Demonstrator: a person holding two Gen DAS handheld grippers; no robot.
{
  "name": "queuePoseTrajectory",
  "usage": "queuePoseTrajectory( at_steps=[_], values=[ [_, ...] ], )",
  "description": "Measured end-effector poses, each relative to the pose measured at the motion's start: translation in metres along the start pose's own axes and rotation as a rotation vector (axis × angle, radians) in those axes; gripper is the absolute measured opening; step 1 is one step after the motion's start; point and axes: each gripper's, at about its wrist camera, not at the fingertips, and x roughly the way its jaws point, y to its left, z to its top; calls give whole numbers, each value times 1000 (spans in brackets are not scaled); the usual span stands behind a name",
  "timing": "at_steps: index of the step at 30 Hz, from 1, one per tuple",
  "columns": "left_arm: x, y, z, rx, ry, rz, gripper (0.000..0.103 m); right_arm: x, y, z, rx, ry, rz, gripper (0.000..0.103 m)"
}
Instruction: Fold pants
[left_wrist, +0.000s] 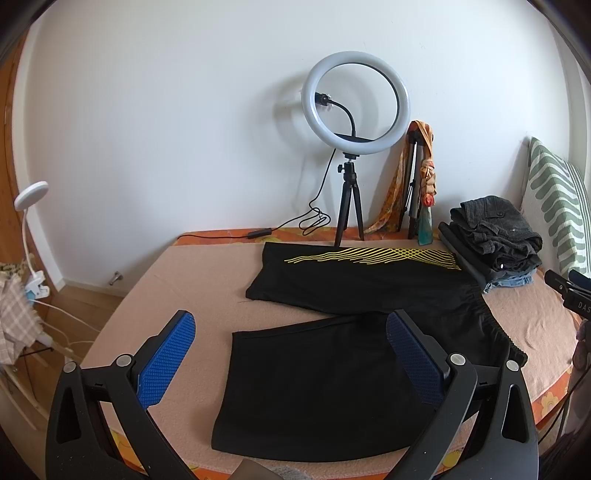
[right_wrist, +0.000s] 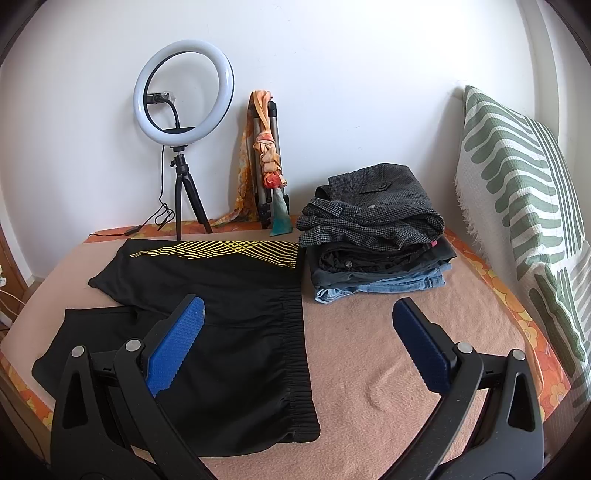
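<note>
In the left wrist view the left gripper (left_wrist: 291, 354) hovers with fingers spread wide and empty over the black shorts (left_wrist: 332, 387) lying flat on the bed (left_wrist: 177, 280), and in the right wrist view the right gripper (right_wrist: 299, 339), equally spread and empty, waits by the waistband (right_wrist: 295, 332), so folding seems not yet begun and next each must pinch an edge.

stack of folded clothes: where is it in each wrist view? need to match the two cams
Left wrist: stack of folded clothes at far right, mid-height, beside the black shorts' waistband end.
Right wrist: the stack sits right of centre, above the open right gripper.
Shared landmark: ring light on its tripod, left of the stack in both.
</note>
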Motion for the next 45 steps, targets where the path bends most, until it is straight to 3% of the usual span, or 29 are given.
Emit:
queuePoseTrajectory(
  at_steps=[28, 34, 40, 45],
  values=[
    [7, 2, -1, -2, 23, -12, 103, 4, 4, 4, 1, 0, 6, 103],
    [25, 10, 3, -25, 79, -53, 103, 7, 8, 7, 4, -2, 32, 103],
    [45, 23, 10, -14, 84, -33, 103, 22, 9, 12, -11, 15, 93, 103],
    [62, 37, 20, -12, 78, -89, 101, 37, 16, 14, -38, 24, 153, 103]
  ],
)
